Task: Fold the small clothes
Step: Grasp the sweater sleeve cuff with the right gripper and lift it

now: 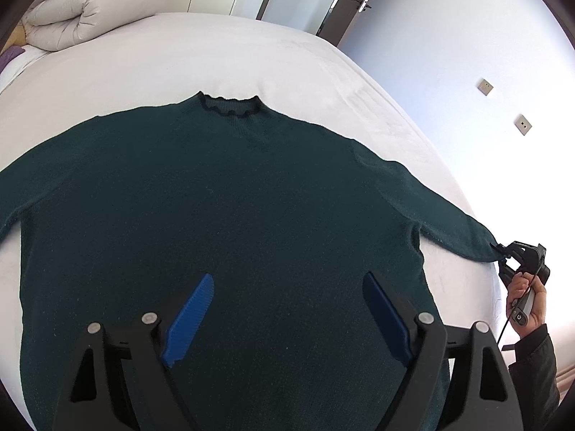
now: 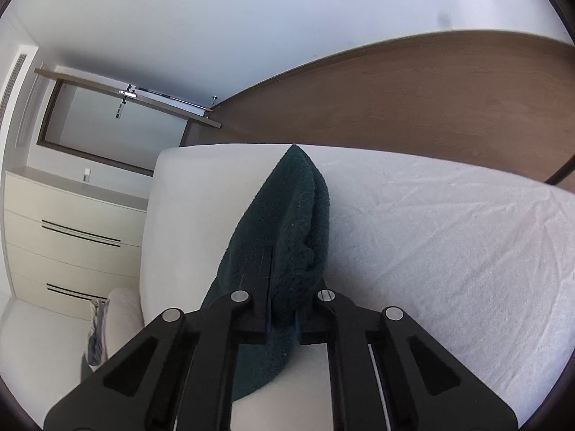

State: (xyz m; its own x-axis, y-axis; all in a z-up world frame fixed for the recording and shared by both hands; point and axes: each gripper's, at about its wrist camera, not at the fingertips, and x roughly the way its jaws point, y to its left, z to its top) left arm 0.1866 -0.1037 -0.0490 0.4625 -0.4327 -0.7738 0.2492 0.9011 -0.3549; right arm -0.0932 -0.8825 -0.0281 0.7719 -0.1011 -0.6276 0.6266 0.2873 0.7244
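**Sleeve pinched, body waiting**

Lying flat and face-up on the white bed (image 1: 251, 54), the dark green sweater (image 1: 215, 215) has its collar toward twelve o'clock in the left wrist view and its hem toward six. Its right sleeve (image 1: 449, 212) runs out toward four o'clock, ending at the mattress edge.

That cuff is where the right gripper (image 2: 284, 309) has its hold: the jaws are pressed together with the knit bunched between them, and the sleeve (image 2: 287, 222) stretches away from them toward twelve o'clock in the right wrist view. From the left camera the same tool (image 1: 503, 251) shows at the sleeve's tip, with the person's hand (image 1: 524, 305) on its handle.

The left gripper (image 1: 287, 305) hangs over the lower body of the sweater, blue fingers (image 1: 190, 316) spread wide and holding nothing; cloth lies under the gap, untouched as far as can be seen.

What the fold probably turns on is the sleeve's long axis: it points from the cuff back across the chest toward ten o'clock, so carrying the cuff along that line would lay the sleeve over the body. The right hand alone is placed for this. The other sleeve runs out of view at nine o'clock.
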